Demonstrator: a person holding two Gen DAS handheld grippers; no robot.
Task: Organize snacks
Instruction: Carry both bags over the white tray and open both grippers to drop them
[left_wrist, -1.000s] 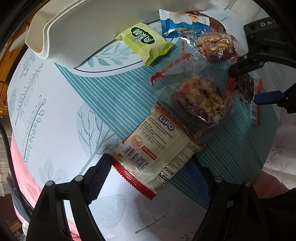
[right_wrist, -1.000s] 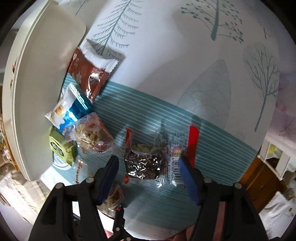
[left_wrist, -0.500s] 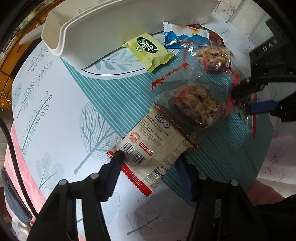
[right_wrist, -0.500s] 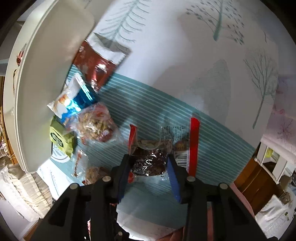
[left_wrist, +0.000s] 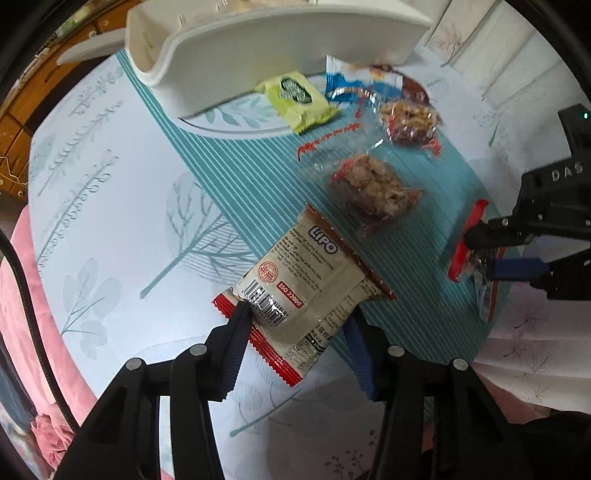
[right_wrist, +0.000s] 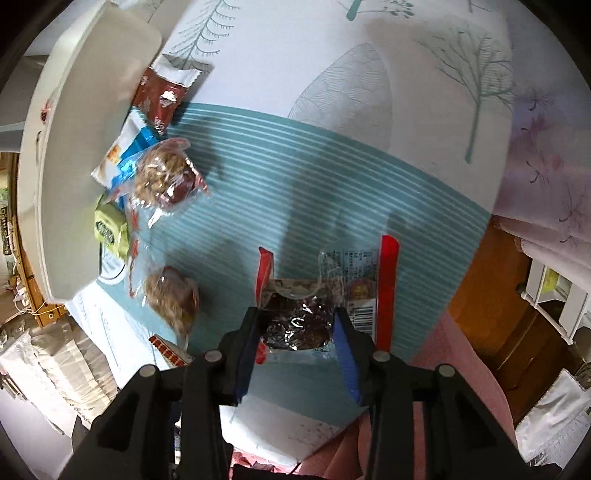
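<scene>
A bench (left_wrist: 110, 206) draped in a tree-print cloth carries a white tray (left_wrist: 236, 62) at its far edge, its inside largely out of view, so what it already holds cannot be told. Both snack grabs are under way. The left claw (left_wrist: 295, 328) is closing on the cream-and-red LiPO biscuit pack (left_wrist: 306, 291) near the bench's near edge, its pads pressing the pack's barcode end. The right claw (right_wrist: 295, 332) is clenched on a clear-wrapped dark cake with red seals (right_wrist: 299, 321), also near the near edge. Still loose on the striped centre are two clear-wrapped nutty cakes (left_wrist: 373, 188), and, against the tray's wall, a green packet (left_wrist: 299, 99), a blue packet (left_wrist: 354, 83) and a brown packet (right_wrist: 162, 96). By this showing the sorting is at an early stage, with both held snacks yet to reach the tray.
</scene>
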